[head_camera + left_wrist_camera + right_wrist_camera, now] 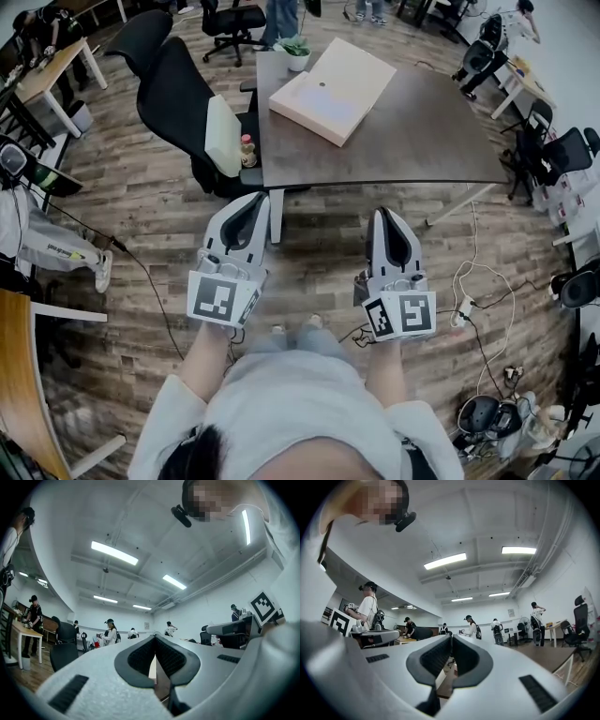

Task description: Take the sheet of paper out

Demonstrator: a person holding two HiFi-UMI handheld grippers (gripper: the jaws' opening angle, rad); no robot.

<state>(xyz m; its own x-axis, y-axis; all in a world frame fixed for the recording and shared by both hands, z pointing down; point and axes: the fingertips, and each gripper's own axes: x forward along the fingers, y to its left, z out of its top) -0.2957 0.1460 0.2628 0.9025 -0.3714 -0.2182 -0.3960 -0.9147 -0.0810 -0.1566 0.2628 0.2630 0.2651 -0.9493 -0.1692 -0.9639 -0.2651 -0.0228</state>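
Note:
A flat cream box (333, 89) lies closed on the dark table (422, 131), and no loose sheet of paper shows. My left gripper (253, 204) hovers over the floor, short of the table's near edge and pointing at it. Its jaws meet at the tips with nothing between them (154, 638). To its right my right gripper (388, 217) is level with it, also shut and empty (451, 637). Through the slit under the left jaws I see a pale strip of the box (152, 670).
A black office chair (178, 89) with a cream cushion (222, 136) and a small bottle (247, 150) stands at the table's left. A potted plant (297, 52) sits at the table's far edge. Cables (473, 300) trail over the wooden floor at right. Other desks, chairs and people ring the room.

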